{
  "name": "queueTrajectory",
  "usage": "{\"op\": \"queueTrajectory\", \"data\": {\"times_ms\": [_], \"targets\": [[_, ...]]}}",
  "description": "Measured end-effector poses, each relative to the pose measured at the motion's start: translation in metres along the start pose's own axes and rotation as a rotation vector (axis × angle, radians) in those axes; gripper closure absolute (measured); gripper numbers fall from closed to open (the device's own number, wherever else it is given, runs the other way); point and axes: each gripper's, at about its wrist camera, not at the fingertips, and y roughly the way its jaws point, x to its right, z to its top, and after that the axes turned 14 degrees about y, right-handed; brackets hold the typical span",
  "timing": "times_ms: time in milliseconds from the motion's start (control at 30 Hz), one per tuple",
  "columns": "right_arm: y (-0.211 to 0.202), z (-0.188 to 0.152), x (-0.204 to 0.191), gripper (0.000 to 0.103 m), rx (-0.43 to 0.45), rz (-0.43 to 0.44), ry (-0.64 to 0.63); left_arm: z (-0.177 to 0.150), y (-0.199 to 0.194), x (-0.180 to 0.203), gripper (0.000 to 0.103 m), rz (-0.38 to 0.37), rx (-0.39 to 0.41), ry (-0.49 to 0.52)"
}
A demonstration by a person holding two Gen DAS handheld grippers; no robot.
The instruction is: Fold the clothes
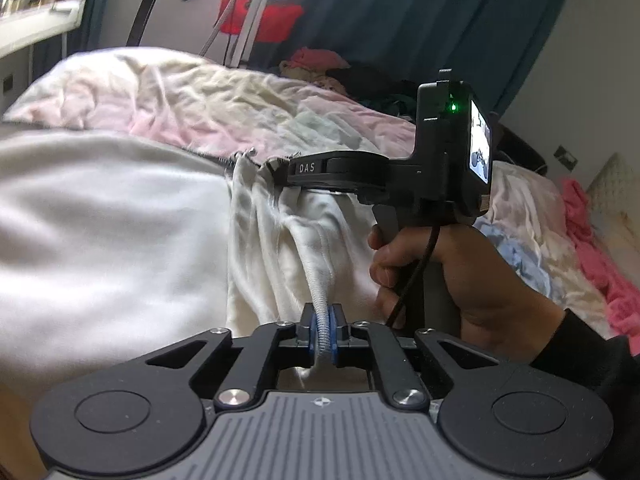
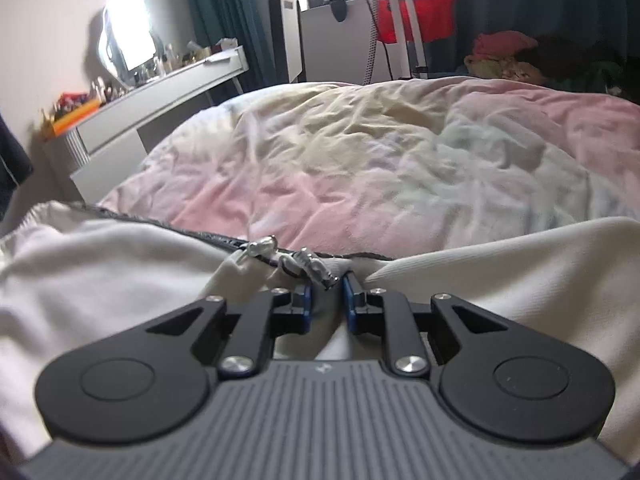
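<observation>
This is a bedroom in a home. A bed [image 2: 400, 152] with a rumpled pastel duvet in pink, cream and pale green fills most of both views. Beside it stands a white dressing table [image 2: 160, 92] crowded with small bottles and a lit mirror [image 2: 130, 38]. Dark teal curtains [image 1: 420, 12] hang along the wall by a window, and heaps of clothes [image 2: 504, 54] lie beyond the bed's far edge.

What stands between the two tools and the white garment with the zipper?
Nothing visible does. The left tool is already shut on a ribbed edge of the white garment. The right tool has fabric between its pads beside the zipper pull.
</observation>
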Motion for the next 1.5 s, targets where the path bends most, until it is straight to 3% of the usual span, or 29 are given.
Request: {"op": "queueTrajectory", "data": {"times_ms": [100, 233, 367, 500, 633, 900, 1100, 1233, 1500], "targets": [[-0.012, 0.006, -0.001, 0.069, 0.006, -0.005, 0.022, 0.002, -0.005, 0.005, 0.08, 0.03, -0.001, 0.038], [-0.045, 0.017, -0.003, 0.02, 0.054, -0.017, 0.057, 0.007, -0.017, 0.011, 0.046, 0.074, 0.038, 0.066], [-0.096, 0.021, -0.01, 0.018, 0.113, -0.052, 0.044, 0.012, -0.036, 0.018, 0.018, 0.133, 0.094, 0.098], [-0.153, 0.015, -0.01, 0.018, 0.193, -0.087, 0.07, 0.013, -0.056, 0.026, 0.012, 0.19, 0.145, 0.123], [-0.202, -0.012, -0.005, 0.018, 0.254, -0.133, 0.103, 0.012, -0.073, 0.032, 0.009, 0.217, 0.19, 0.149], [-0.256, -0.06, -0.006, 0.018, 0.306, -0.159, 0.076, -0.002, -0.08, 0.046, 0.009, 0.298, 0.223, 0.162], [-0.259, -0.081, -0.004, 0.018, 0.318, -0.188, 0.055, -0.01, -0.077, 0.052, 0.009, 0.273, 0.211, 0.147], [-0.248, -0.078, 0.003, 0.018, 0.305, -0.203, 0.083, -0.012, -0.067, 0.051, 0.009, 0.299, 0.186, 0.137], [-0.24, -0.08, 0.009, 0.018, 0.276, -0.218, 0.104, -0.012, -0.052, -0.006, 0.01, 0.311, 0.056, -0.126]]}}
